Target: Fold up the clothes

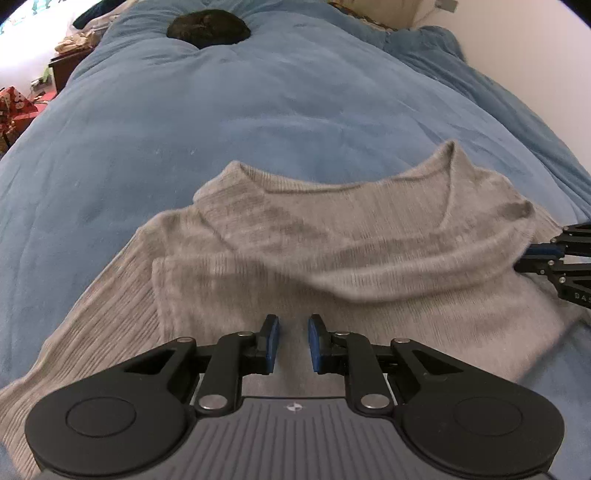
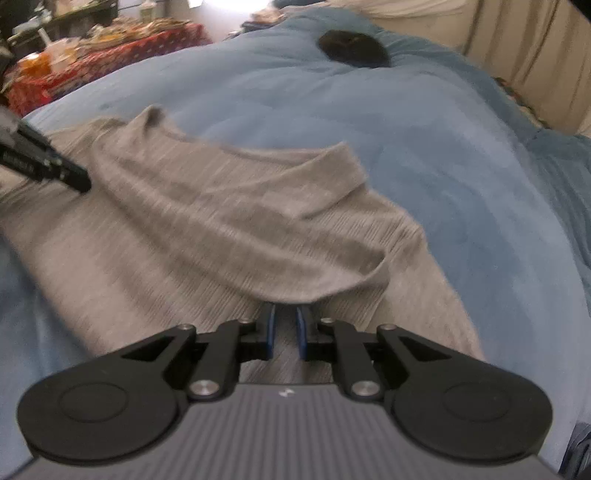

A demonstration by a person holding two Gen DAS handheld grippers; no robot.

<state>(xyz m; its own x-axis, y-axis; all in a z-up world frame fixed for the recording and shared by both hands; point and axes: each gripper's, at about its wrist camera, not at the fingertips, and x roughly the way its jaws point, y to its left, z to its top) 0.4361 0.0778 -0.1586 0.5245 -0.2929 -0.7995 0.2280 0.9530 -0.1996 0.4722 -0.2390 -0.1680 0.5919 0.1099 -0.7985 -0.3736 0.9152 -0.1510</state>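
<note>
So there's a grey ribbed sweater (image 1: 332,243) spread on a bed with a blue duvet (image 1: 258,122), its top part flopped back over the body so the neckline faces 12 o'clock. The left gripper (image 1: 293,341) hangs over the near side of the knit at 6 o'clock in its own view, blue pads a little apart with only flat fabric showing in the gap, so it looks released, not pinching anything. The right gripper (image 2: 285,332) has its tips tucked under the hanging fold edge; the pads are nearly together, but honestly I can't tell if cloth is caught. A dark round lump (image 1: 208,29) sits far off around 11 o'clock.
</note>
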